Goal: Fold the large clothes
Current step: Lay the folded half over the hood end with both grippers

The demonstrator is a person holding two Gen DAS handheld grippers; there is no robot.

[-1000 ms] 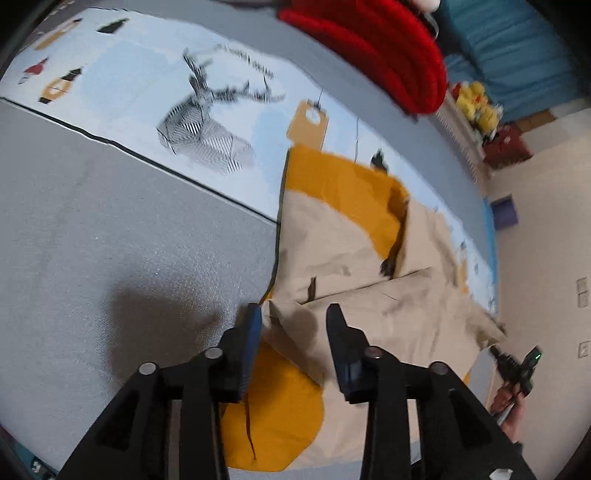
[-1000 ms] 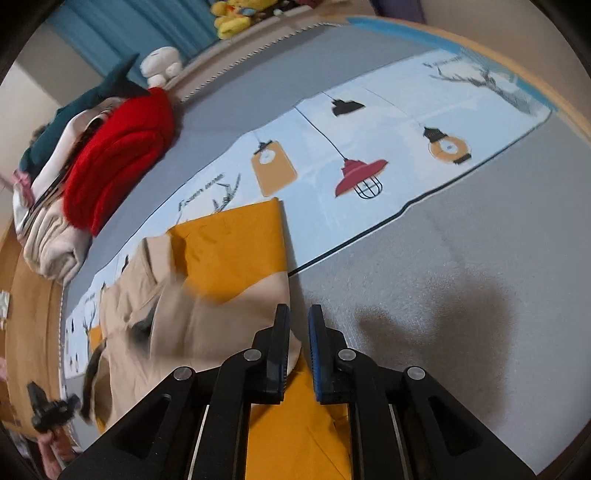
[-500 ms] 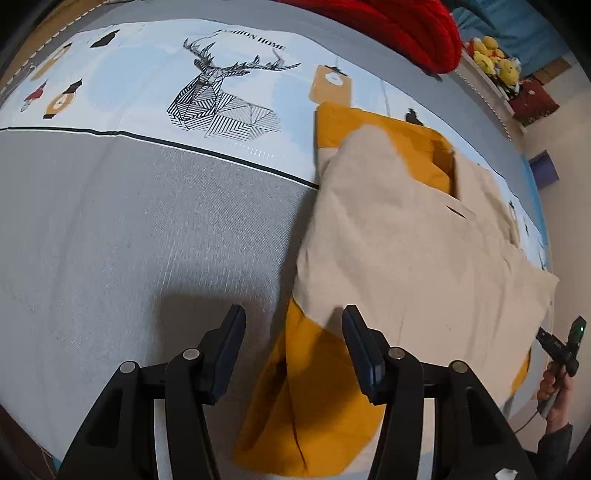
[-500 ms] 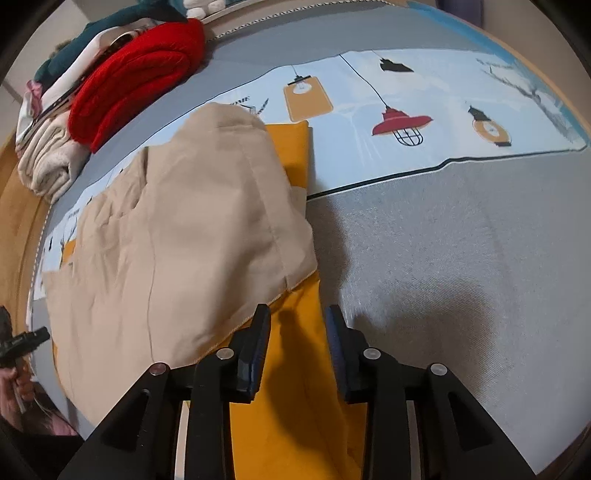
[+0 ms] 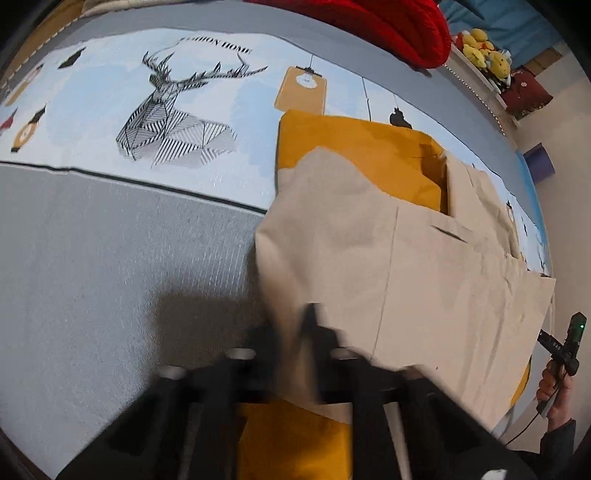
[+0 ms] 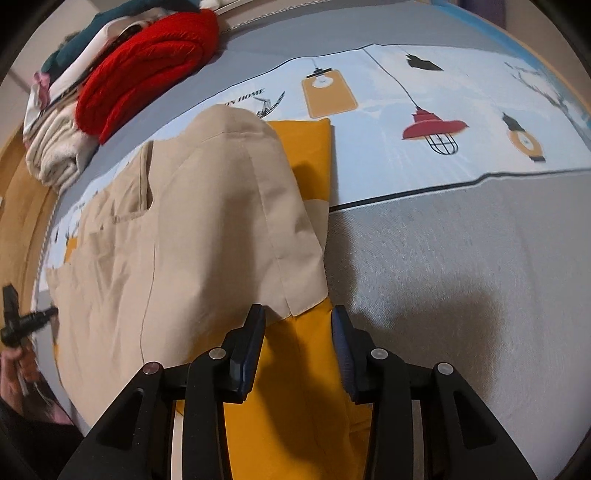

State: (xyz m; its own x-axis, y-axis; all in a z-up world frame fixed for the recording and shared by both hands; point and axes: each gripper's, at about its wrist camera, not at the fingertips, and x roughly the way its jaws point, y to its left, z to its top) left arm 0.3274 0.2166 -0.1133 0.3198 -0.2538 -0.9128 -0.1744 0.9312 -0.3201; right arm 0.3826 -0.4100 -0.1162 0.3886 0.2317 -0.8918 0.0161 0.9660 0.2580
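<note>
Left wrist view: the left gripper (image 5: 295,332) is blurred, its two fingers pressed together on a fold of the beige garment (image 5: 406,266) at that garment's near-left corner. Beneath the beige cloth, a mustard-yellow layer (image 5: 354,147) shows at the garment's far edge and again under the gripper body. The garment lies on a bedspread (image 5: 110,258), grey on the near side of the garment and pale blue with a printed deer head (image 5: 170,122) beyond the garment's left side. Past the garment's far edge sits a red knit (image 5: 388,26). At the garment's right edge a hand (image 5: 554,384) holds the other gripper.

Right wrist view: the right gripper (image 6: 297,328) has its fingers (image 6: 253,332) spread apart over the yellow layer (image 6: 295,387), with the beige garment's (image 6: 203,240) hem corner just beyond them, unpinched. A red lamp print (image 6: 434,129) lies right of the garment, and a stack of folded clothes (image 6: 110,85) lies beyond the garment's far-left side.
</note>
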